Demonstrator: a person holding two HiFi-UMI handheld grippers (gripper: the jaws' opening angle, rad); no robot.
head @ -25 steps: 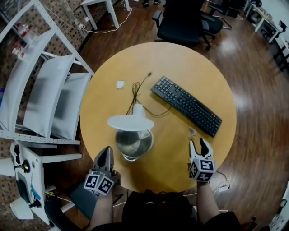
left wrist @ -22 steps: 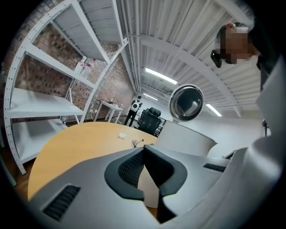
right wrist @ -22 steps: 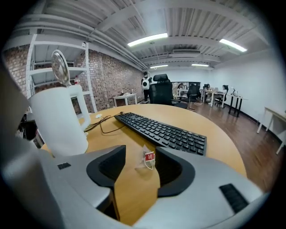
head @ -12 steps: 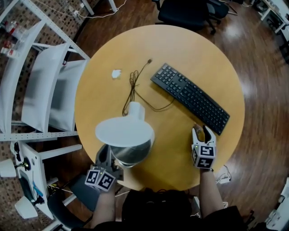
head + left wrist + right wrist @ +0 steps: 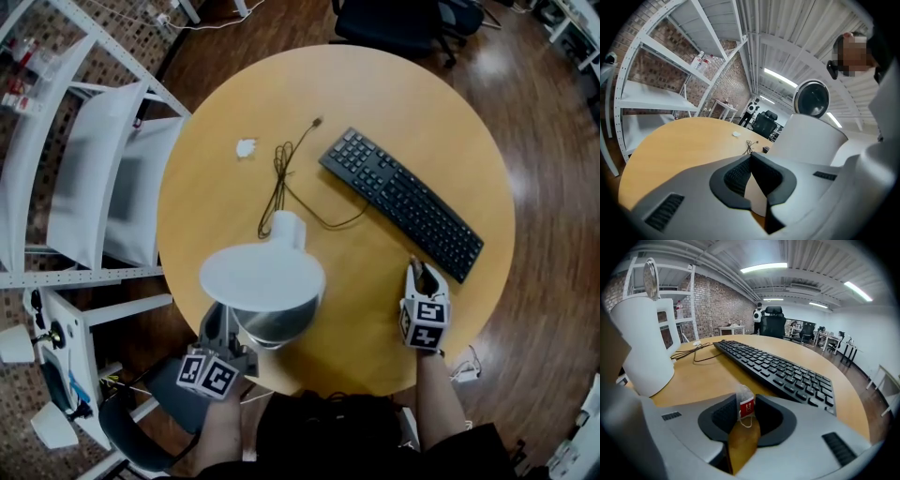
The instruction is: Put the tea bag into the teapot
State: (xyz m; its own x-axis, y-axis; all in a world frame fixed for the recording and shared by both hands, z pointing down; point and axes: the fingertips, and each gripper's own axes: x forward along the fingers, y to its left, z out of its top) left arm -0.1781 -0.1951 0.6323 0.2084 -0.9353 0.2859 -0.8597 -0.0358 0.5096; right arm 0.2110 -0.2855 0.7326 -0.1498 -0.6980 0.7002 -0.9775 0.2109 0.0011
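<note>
The teapot is a white kettle [image 5: 291, 228] with a steel inside [image 5: 277, 321]; its round lid [image 5: 262, 279] stands open above it. The kettle also shows in the right gripper view [image 5: 644, 352] and the left gripper view [image 5: 811, 140]. My left gripper [image 5: 218, 321] is at the kettle's near-left side, jaws shut [image 5: 751, 158] with nothing seen between them. My right gripper [image 5: 419, 276] rests on the table just in front of the keyboard. Its jaws have just been closing, and the tea bag [image 5: 744, 401] with its red tag stands upright, pinched between the pads.
A black keyboard [image 5: 403, 204] lies diagonally right of the kettle, its cable [image 5: 281, 183] looping behind. A small white scrap [image 5: 247, 147] sits at the far left of the round wooden table [image 5: 375, 112]. White shelving [image 5: 84, 187] stands left; an office chair [image 5: 394, 23] behind.
My right gripper has moved forward and down over the tea bag and narrowed its jaws around it. My left gripper has closed in beside the kettle. The head view has shifted nearer.
</note>
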